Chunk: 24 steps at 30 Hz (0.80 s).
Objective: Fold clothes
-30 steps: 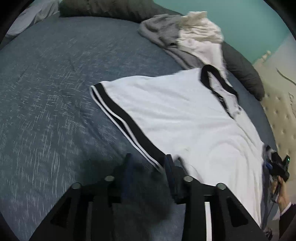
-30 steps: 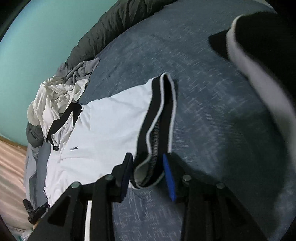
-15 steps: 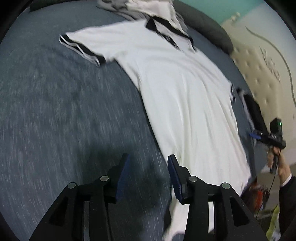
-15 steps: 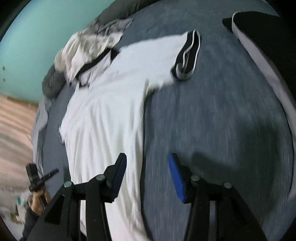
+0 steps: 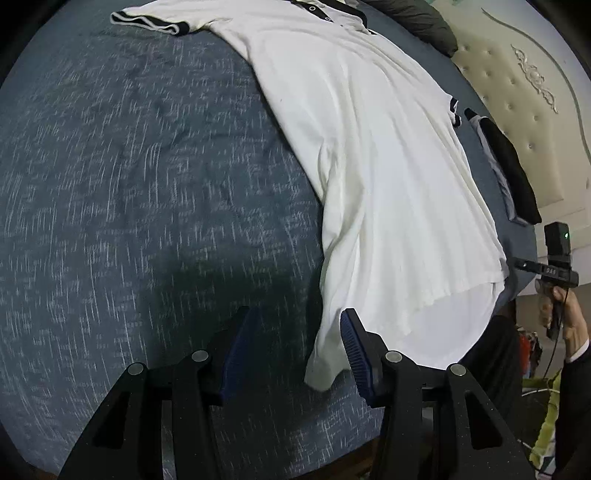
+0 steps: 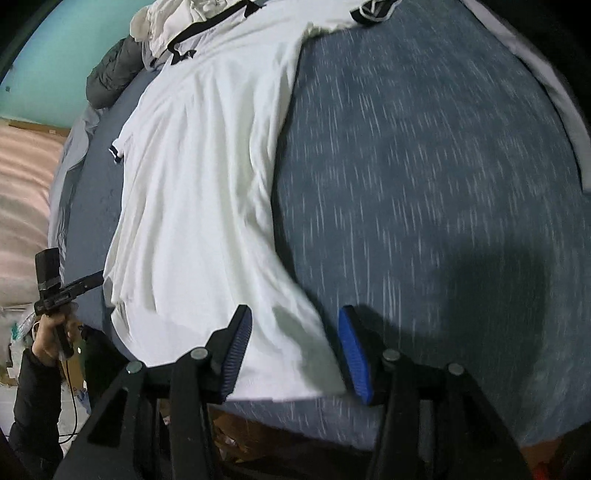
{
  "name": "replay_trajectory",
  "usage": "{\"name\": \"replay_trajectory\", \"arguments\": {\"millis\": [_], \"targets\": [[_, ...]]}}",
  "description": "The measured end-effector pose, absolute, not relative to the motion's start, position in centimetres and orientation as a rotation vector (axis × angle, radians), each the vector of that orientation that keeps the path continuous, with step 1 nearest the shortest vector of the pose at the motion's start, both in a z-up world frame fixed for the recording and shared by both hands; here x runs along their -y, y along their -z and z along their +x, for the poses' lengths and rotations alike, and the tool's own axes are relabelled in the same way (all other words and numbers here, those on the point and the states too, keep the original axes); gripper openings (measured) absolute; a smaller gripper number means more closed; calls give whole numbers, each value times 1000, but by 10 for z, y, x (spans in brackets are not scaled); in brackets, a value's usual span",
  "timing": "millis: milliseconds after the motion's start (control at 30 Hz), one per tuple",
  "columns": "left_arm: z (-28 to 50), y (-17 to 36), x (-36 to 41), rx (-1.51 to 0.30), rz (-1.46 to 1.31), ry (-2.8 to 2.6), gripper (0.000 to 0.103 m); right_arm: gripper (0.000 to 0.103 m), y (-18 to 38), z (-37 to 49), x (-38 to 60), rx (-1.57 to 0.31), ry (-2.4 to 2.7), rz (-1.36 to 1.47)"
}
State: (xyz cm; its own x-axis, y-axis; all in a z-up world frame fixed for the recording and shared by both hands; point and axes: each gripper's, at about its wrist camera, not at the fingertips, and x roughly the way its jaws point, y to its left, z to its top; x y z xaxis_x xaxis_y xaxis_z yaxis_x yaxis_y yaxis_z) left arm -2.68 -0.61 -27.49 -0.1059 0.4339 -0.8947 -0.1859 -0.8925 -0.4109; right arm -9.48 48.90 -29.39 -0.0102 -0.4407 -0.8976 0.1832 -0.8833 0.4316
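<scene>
Both of my grippers hang over the foot of the bed (image 5: 129, 184), pointed steeply down. On my left gripper (image 5: 297, 347) the jaws are opening; its 2 blue pads stand apart, with only the hem corner of the white polo shirt (image 5: 369, 166) below the gap and nothing pinched. My right gripper (image 6: 293, 345) also stands parted, about halfway, above the shirt's other hem corner, pads clear of the cloth. That shirt lies spread flat along the blue bedspread, black collar (image 6: 207, 26) at the far end, black-striped sleeve (image 5: 147, 20) out to one side. Beyond the collar sits a heap of pale clothes (image 6: 166, 22). A folded black garment (image 5: 509, 166) lies near the tufted headboard (image 5: 524, 92).
</scene>
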Motion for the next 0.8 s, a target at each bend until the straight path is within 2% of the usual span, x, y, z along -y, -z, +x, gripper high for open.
{"name": "replay_trajectory", "arguments": {"millis": [33,100,133,200,233,433,500,800], "targets": [[-24,275,6,279,-1765,-2043,49,49,295,-92,-489,253,1958,1845],[-20,275,4,288,-1764,-2020,29,49,296,-87,-489,224,1985,1844],[-18,274,3,290,-1758,-2015,16,49,295,-79,-496,218,1995,1840],[-13,270,2,286,-1735,-2020,8,49,298,-73,-499,229,1995,1836],[-10,267,1,284,-1723,-2022,4,46,300,-71,-499,235,1994,1834],[3,250,4,290,-1663,-2044,2,8,293,-63,-500,215,2002,1804],[7,240,9,286,-1641,-2058,2,5,283,-61,-504,211,2013,1771],[20,182,43,233,-1521,-2167,2,4,212,-52,-533,228,2127,1582]]}}
